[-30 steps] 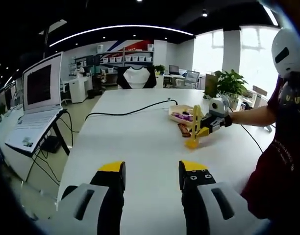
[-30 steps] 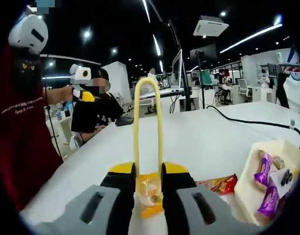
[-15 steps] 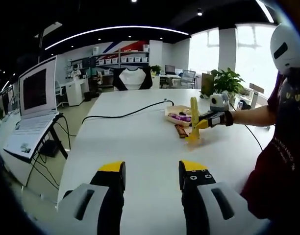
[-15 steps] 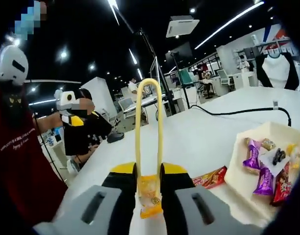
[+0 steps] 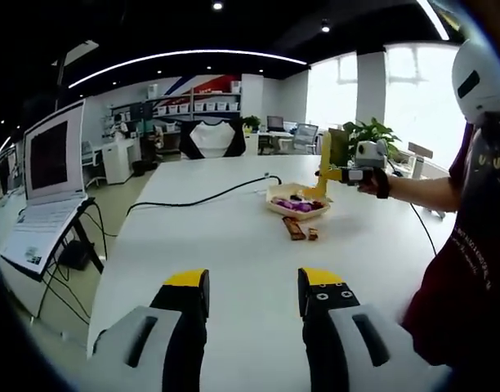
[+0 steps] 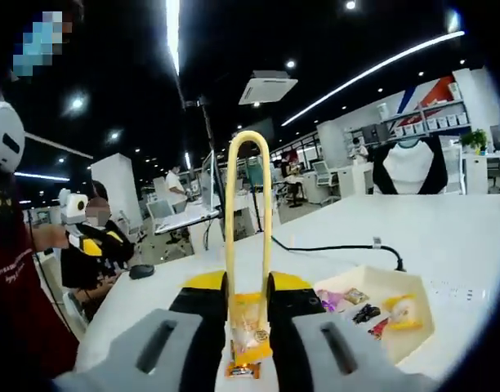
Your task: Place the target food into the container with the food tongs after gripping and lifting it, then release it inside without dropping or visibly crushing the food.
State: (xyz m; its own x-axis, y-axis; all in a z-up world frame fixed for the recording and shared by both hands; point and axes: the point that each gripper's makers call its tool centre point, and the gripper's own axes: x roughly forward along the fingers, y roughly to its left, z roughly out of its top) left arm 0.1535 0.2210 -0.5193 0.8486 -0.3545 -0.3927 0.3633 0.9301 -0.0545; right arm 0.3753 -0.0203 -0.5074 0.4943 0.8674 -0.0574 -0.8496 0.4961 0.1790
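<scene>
While the right hand-held gripper (image 6: 248, 327) pinches yellow tongs (image 6: 247, 220), their tips clasp a snack (image 6: 248, 336).

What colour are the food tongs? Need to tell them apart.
Yellow food tongs, clearest in right gripper view.

Open-plan office/lab: long white tabletop (image 5: 234, 237), open white laptop on stand (image 5: 46, 188), far shelving w/ white bins (image 5: 205, 98), swivel chairs, ceiling strip lights, prob. workstations beyond.
</scene>
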